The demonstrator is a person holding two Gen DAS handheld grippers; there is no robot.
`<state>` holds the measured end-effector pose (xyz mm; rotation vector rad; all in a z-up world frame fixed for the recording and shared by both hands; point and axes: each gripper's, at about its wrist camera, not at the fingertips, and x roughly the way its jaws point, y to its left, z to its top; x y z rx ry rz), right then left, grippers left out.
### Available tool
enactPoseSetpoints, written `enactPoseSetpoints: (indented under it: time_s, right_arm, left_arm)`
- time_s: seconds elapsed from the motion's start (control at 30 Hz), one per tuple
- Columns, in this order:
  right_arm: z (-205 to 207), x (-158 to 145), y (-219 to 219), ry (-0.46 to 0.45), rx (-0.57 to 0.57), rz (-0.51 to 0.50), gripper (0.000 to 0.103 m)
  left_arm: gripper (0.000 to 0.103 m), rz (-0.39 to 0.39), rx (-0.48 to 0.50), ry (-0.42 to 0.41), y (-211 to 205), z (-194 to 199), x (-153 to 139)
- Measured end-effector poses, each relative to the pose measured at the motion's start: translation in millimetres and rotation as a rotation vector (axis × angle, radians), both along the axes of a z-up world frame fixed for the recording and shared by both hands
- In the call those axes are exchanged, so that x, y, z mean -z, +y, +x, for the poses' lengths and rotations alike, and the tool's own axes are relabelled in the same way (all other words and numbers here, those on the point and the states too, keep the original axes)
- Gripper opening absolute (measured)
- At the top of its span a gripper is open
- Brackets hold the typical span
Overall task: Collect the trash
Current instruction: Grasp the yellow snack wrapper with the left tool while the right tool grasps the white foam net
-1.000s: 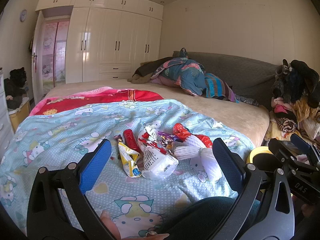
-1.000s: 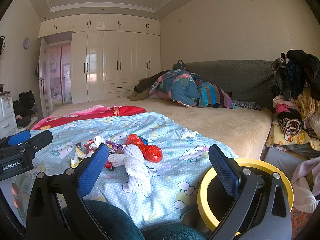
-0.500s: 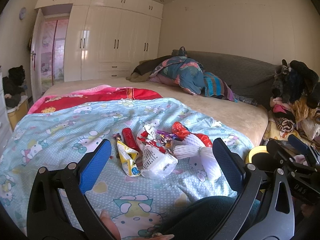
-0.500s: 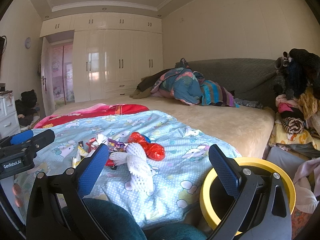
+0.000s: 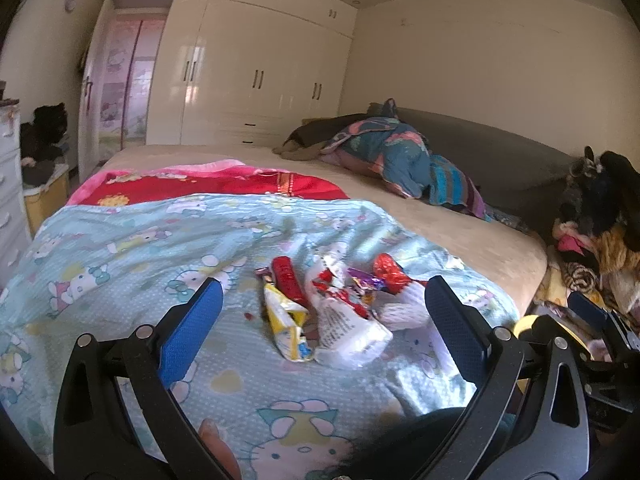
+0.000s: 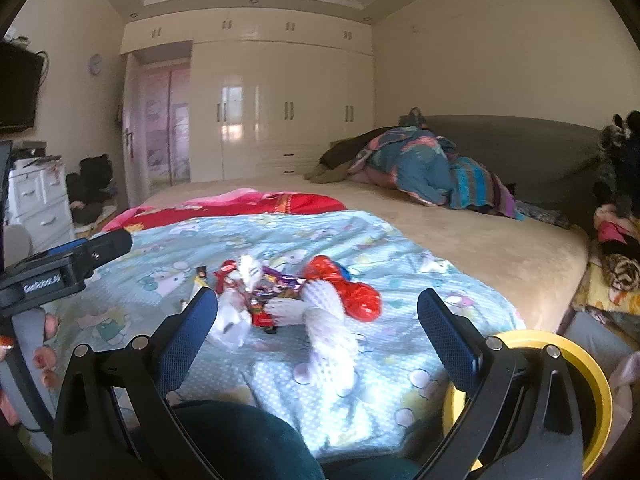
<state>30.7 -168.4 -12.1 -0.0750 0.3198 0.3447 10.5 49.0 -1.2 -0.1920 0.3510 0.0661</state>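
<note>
A small heap of crumpled snack wrappers (image 5: 332, 304) lies on the pale blue cartoon-print blanket (image 5: 132, 248) spread over the near end of the bed. In the heap, a yellow-and-white foil packet (image 5: 286, 322) sits at the left, touching a white printed plastic bag (image 5: 350, 330); a red tube-shaped wrapper (image 5: 285, 278) lies just behind them, and a shiny red foil wrapper (image 6: 348, 288) lies at the right side beside a white foam fruit net (image 6: 328, 334). A purple candy wrapper (image 5: 366, 280) shows in the middle.

The left gripper (image 5: 324, 322) hovers above the near edge of the blanket with its blue-padded fingers wide apart and nothing between them; the heap shows between the fingers, a little beyond them. The right gripper (image 6: 316, 322) is likewise spread wide and empty, facing the same heap from the right.

A round yellow-rimmed bin (image 6: 592, 376) stands on the floor just beside the bed's corner, below the right gripper. Behind the blue blanket lies a red and pink blanket (image 5: 208, 186), then the bare beige mattress (image 5: 460, 232) with a bundle of colourful bedding (image 5: 400, 160) near the grey headboard (image 6: 520, 148). White wardrobes (image 5: 256, 76) fill the far wall.
</note>
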Motion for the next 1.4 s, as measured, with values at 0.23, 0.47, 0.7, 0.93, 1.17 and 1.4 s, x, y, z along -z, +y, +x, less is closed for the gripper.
enactPoseSetpoints:
  time_s: [0.23,0.47,0.7,0.93,1.17,1.4]
  right_arm:
    - [16,2,18,0.027,-0.044,-0.043,0.097]
    - [41,8,22,0.07,-0.039,-0.073,0.097]
    - [69,22,12,0.138,-0.036,-0.071,0.097]
    - [93,45,4,0.24,-0.028,-0.073,0.091]
    - [98,67,12,0.315,-0.047,-0.093,0.064]
    - [94,70,20,0.307,-0.086,-0.1,0.032]
  left_arm:
    - [0.094,-0.008,-0.056,0.033,23,9,4]
    - [0.094,0.001,-0.104,0.074,38,21,14]
    - [0.094,-0.012,-0.115,0.176,44,50,34]
    - [0.094,-0.059,-0.071,0.279,42,80,63]
    - [0.093,-0.195,-0.056,0.371,53,97,96]
    - [0.079,-0.287,-0.016,0.398,55,102,109]
